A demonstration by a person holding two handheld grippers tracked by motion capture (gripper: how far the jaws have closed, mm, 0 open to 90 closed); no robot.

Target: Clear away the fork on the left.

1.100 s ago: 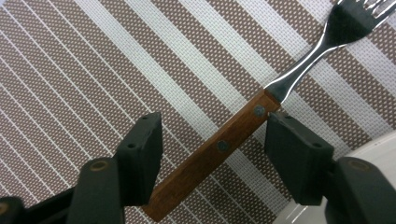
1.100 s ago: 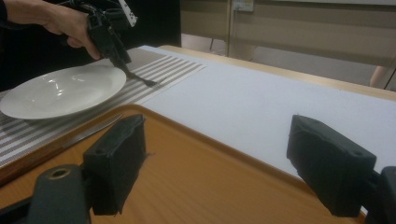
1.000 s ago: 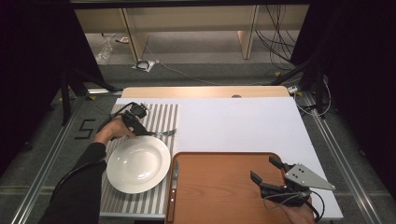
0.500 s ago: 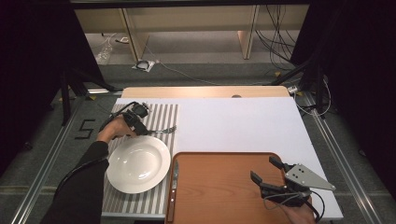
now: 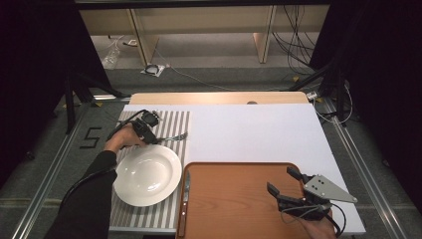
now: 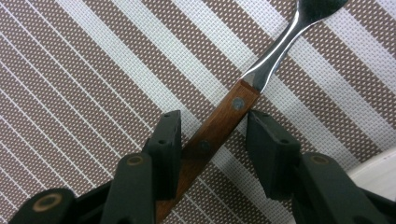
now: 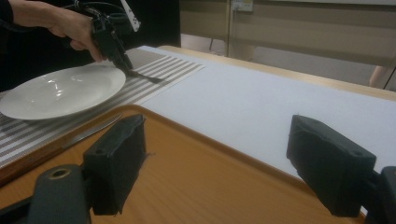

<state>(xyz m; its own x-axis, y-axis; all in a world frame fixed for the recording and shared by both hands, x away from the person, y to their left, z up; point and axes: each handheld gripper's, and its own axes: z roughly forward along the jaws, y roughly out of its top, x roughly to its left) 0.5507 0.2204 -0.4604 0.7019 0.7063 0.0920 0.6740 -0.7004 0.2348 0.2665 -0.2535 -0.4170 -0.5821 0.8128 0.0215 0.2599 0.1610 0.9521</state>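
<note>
Picking up the fork from the striped mat

The right gripper waits wide open and empty over the tray at the tabletop's near edge. Farther off, the left gripper has just been closing around the fork, pads not yet pressing. The fork is light, stiff, and its wooden handle grips best.

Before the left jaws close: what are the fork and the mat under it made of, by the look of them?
Fork: the handle looks like brown wood with a matt finish and two metal rivets; the neck looks like polished steel, bright and reflective. Striped placemat: seems a woven mesh, perhaps vinyl or fabric, matt, with a fine visible weave in brown and white stripes.
</note>
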